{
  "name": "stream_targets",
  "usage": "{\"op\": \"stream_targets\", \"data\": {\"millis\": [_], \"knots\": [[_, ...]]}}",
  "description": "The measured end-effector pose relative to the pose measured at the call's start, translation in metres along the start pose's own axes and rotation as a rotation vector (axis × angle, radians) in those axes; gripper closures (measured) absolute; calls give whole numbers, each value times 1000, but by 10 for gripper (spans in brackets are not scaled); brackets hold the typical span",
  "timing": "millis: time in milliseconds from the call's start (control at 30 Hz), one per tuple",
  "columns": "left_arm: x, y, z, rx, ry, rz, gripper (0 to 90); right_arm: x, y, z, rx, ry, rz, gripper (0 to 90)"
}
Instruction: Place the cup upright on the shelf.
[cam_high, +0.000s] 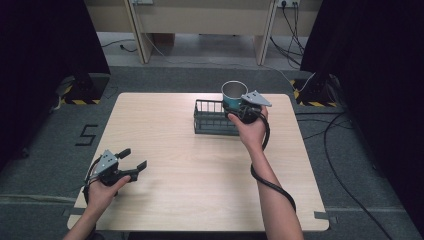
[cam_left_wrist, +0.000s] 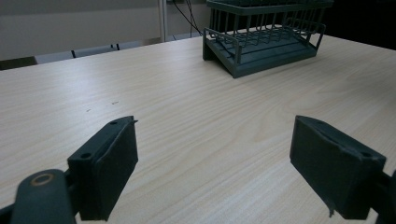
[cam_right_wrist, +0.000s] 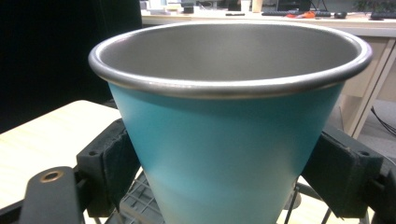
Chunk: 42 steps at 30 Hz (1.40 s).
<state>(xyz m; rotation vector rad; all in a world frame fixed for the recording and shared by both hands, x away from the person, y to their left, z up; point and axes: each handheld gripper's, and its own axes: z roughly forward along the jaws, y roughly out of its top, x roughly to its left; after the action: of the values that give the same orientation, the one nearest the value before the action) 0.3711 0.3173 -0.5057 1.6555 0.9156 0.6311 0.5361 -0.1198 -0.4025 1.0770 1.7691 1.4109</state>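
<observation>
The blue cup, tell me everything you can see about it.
The cup is a tapered tumbler, wider at the top, with a teal-blue outside, a dull grey metal-looking inside and a rolled metal rim. It looks empty and stands upright, mouth up. The right gripper is shut on it, one black pad pressing each side of its lower body. It is held above the right end of the dark wire rack at the table's far side.

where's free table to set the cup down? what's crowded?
Bare wood: the wide middle between the left tool and the rack, the whole left half behind that tool, and the near edge in front of the right forearm. Crowded: the far right, where the right tool holds the cup over the rack.
</observation>
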Motion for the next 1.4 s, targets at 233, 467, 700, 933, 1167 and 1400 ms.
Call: {"op": "stream_targets", "data": {"millis": [233,467,700,933,1167,1400], "knots": [[0,0,0,0,-3,1,146,-3,0,14,22,-14,20,183],[0,0,0,-1,-5,1,146,-1,-3,29,62,-23,36,183],[0,0,0,-3,-5,-1,146,-1,-11,37,102,-32,38,182],[0,0,0,-3,-7,0,146,-2,-18,41,141,-44,58,182],[0,0,0,-3,-7,-1,146,-2,-25,45,177,-59,58,180],[0,0,0,-4,-7,-1,146,-1,-29,48,199,-58,68,178]]}}
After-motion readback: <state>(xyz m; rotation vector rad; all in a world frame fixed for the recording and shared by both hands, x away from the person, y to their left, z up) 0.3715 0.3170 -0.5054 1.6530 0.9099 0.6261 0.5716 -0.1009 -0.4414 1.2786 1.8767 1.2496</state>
